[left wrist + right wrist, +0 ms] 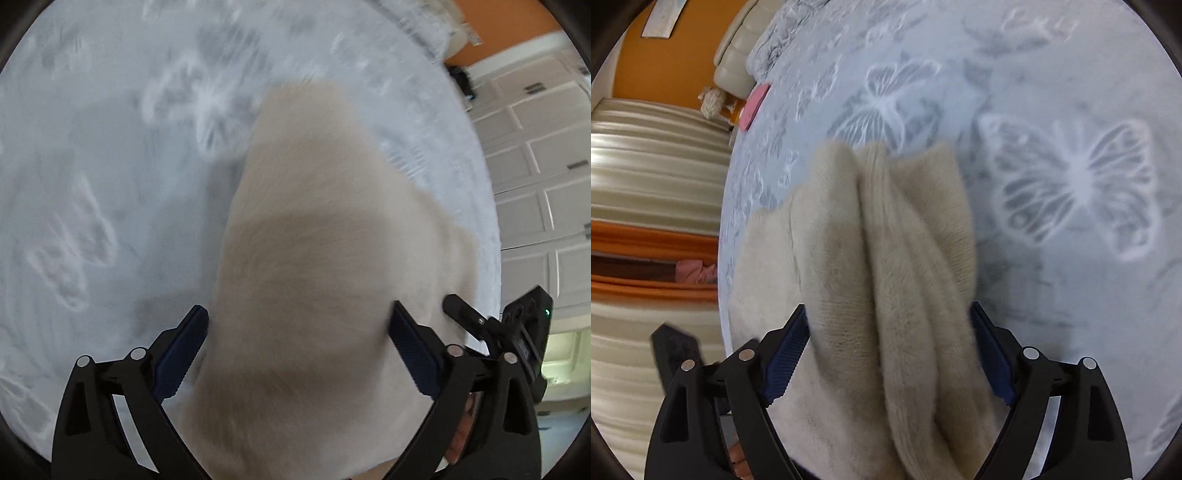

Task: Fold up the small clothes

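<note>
**Both grippers spread wide around a fuzzy beige knit**

Left gripper (299, 325) has its jaws wide apart, with the beige knit garment (314, 258) bulging up between them; can't tell if the pads actually pinch it. Right gripper (888, 328) is the same deal: jaws spread, bunched folds of the garment (886, 258) running between them. It all sits on the pale blue butterfly blanket (1071, 177), near its left edge in the right wrist view.
</note>
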Motion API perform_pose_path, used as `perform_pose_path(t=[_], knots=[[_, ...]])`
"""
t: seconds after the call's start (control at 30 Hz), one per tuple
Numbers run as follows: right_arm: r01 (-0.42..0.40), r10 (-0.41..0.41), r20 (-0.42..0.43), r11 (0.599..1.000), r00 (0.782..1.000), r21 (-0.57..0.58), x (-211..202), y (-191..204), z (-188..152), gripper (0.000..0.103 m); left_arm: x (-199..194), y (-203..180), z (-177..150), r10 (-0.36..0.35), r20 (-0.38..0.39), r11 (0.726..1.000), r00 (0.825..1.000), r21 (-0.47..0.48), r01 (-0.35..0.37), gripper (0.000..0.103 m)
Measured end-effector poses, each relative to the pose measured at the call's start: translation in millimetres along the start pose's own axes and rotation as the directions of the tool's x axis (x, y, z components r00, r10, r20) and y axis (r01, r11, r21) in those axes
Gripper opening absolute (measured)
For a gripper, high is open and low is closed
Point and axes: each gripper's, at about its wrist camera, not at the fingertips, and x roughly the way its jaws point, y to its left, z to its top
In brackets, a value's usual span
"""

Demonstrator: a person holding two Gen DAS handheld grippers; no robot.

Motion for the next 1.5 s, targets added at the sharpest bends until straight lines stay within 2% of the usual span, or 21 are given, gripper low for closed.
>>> perform_pose_path(t=[0.03,0.1,0.2,0.3,0.37,0.47,0.5,0.53,0.67,0.73,0.8,0.9,0.97,1.0,1.07,1.17,1.2,1.23,1.27,1.4,1.5], knots=[[-0.003,0.003,0.008,1.0,1.0,-0.015,2.5,3.1,-2.8,0.059,7.8,8.0,0.2,-0.051,-0.031,0.997,0.998,-0.06,0.049,0.094],[-0.016,0.016,0.024,0.999,1.0,-0.04,-2.0,12.4,-6.0,0.04,3.4,14.7,-0.5,-0.099,-0.016,0.988,0.995,-0.116,0.097,0.075],[-0.096,0.103,0.058,0.99,0.993,-0.103,-26.3,39.6,-9.6,0.034,-20.3,8.3,-5.9,-0.123,-0.009,0.989,0.992,-0.085,0.121,0.051],[-0.141,0.162,0.102,0.973,0.982,-0.184,-53.2,61.1,-20.1,0.033,-58.6,3.3,-17.4,-0.174,0.027,0.982,0.984,-0.074,0.176,0.05],[-0.137,0.156,0.1,0.975,0.983,-0.172,-51.7,50.4,-24.8,0.033,-68.6,2.9,-24.4,-0.163,0.045,0.985,0.986,-0.048,0.165,0.052],[-0.028,0.028,0.0,0.998,1.0,-0.065,-3.9,7.7,-28.9,0.039,-40.0,11.0,-31.7,-0.071,-0.018,0.997,0.997,-0.023,0.071,0.053],[-0.008,0.008,-0.014,0.999,1.0,-0.047,6.8,-1.0,-32.2,0.047,-25.3,14.4,-33.9,-0.014,-0.039,1.0,0.999,-0.013,0.014,0.06],[-0.051,0.052,0.011,0.999,0.999,-0.016,4.5,-4.9,-35.3,0.05,-20.8,16.8,-37.7,0.023,-0.003,1.0,1.0,-0.002,-0.023,0.063],[0.001,0.002,0.091,0.999,0.996,-0.033,-25.7,11.7,-35.2,0.067,-48.4,9.3,-37.9,-0.016,0.074,0.999,0.997,-0.028,0.018,0.072],[-0.019,0.024,0.112,0.998,0.993,-0.052,-33.0,17.5,-27.3,0.085,-60.0,4.8,-29.3,-0.037,0.129,0.999,0.991,-0.005,0.038,0.081],[-0.022,0.027,0.119,0.999,0.993,-0.037,-30.2,18.2,-15.4,0.086,-62.5,2.1,-16.9,-0.021,0.166,1.0,0.986,0.002,0.021,0.088],[-0.026,0.025,0.022,0.999,0.999,0.034,4.8,12.3,5.8,0.087,-33.6,5.4,6.8,0.006,0.072,0.999,0.997,-0.034,-0.004,0.088],[-0.043,0.043,0.0,0.998,0.999,0.038,16.5,14.7,8.6,0.064,-17.4,7.1,17.8,0.018,0.019,0.999,1.0,-0.05,-0.017,0.08],[-0.038,0.038,0.002,0.999,0.999,0.011,18.0,22.4,7.9,0.043,-15.0,6.8,21.9,0.026,0.015,0.999,1.0,-0.047,-0.026,0.068],[-0.042,0.045,0.057,0.998,0.997,-0.051,2.6,36.0,7.0,0.036,-21.3,8.3,24.8,0.0,0.032,0.999,0.999,-0.042,0.001,0.057],[-0.06,0.069,0.128,0.995,0.989,-0.075,-8.8,35.3,5.4,0.035,-25.6,10.9,24.5,-0.014,0.064,1.0,0.998,-0.007,0.015,0.056],[-0.033,0.04,0.117,0.998,0.992,-0.06,-2.7,28.7,6.5,0.039,-21.9,11.5,24.5,0.0,0.06,1.0,0.998,0.001,0.0,0.06],[0.017,-0.013,0.095,0.999,0.995,-0.042,6.4,21.3,5.9,0.051,-18.2,12.0,22.5,0.019,0.06,1.0,0.998,0.011,-0.02,0.063],[0.033,-0.03,0.09,0.999,0.995,-0.033,10.1,19.4,4.0,0.057,-18.2,10.4,20.7,0.03,0.062,0.999,0.998,0.022,-0.032,0.07],[0.04,-0.037,0.111,0.999,0.993,-0.032,-14.4,20.5,-20.9,0.072,-38.7,4.6,8.4,0.072,0.094,0.995,0.993,0.064,-0.079,0.089],[0.032,-0.025,0.116,0.998,0.993,-0.06,-30.5,15.9,-51.8,0.086,-52.1,7.6,-13.9,0.068,0.096,0.992,0.993,0.102,-0.078,0.093]])
